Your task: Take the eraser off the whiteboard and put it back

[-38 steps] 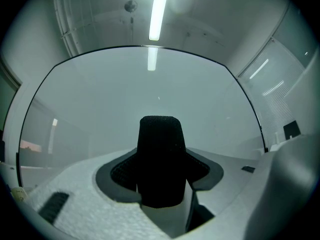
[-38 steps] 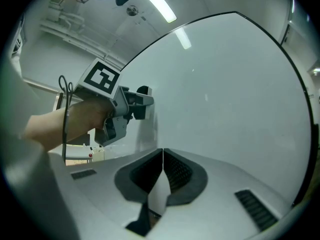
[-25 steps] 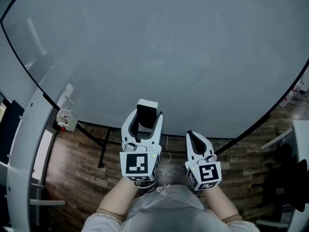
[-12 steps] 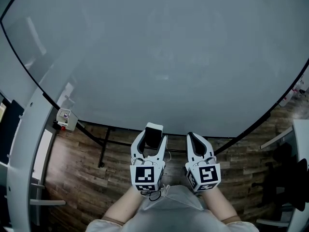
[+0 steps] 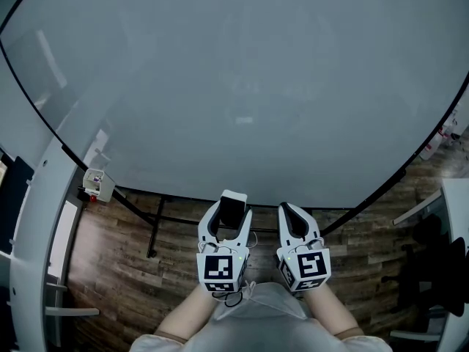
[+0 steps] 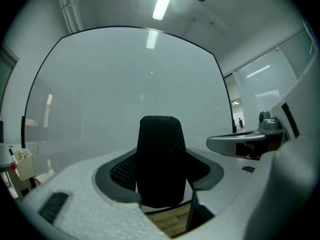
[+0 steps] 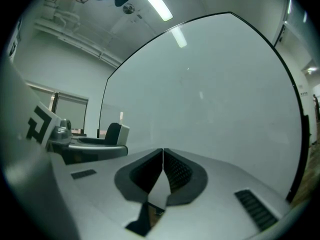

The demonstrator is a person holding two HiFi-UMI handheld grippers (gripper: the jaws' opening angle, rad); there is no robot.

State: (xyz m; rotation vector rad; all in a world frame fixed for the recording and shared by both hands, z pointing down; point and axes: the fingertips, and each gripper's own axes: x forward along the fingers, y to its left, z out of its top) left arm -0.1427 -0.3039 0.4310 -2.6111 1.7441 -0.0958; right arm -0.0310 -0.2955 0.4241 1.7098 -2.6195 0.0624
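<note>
My left gripper (image 5: 230, 210) is shut on the eraser (image 5: 232, 207), a black felt block with a white back, held a short way off the lower edge of the big blank whiteboard (image 5: 242, 79). In the left gripper view the eraser (image 6: 160, 164) stands upright between the jaws, its felt side facing the camera, with the whiteboard (image 6: 125, 94) behind it. My right gripper (image 5: 291, 213) hangs beside it on the right, shut and holding nothing. In the right gripper view the pads of the right gripper (image 7: 163, 170) meet, and the eraser (image 7: 116, 132) shows at the left.
A wooden floor (image 5: 132, 270) lies below the board's black frame. A small white box (image 5: 95, 184) with red parts hangs at the board's left edge. A white post (image 5: 37, 226) runs down the left side. Dark furniture (image 5: 440, 262) stands at the right.
My left gripper has dropped and pulled back from the board with the eraser in it, ending level with the right gripper. The right gripper has stayed put.
</note>
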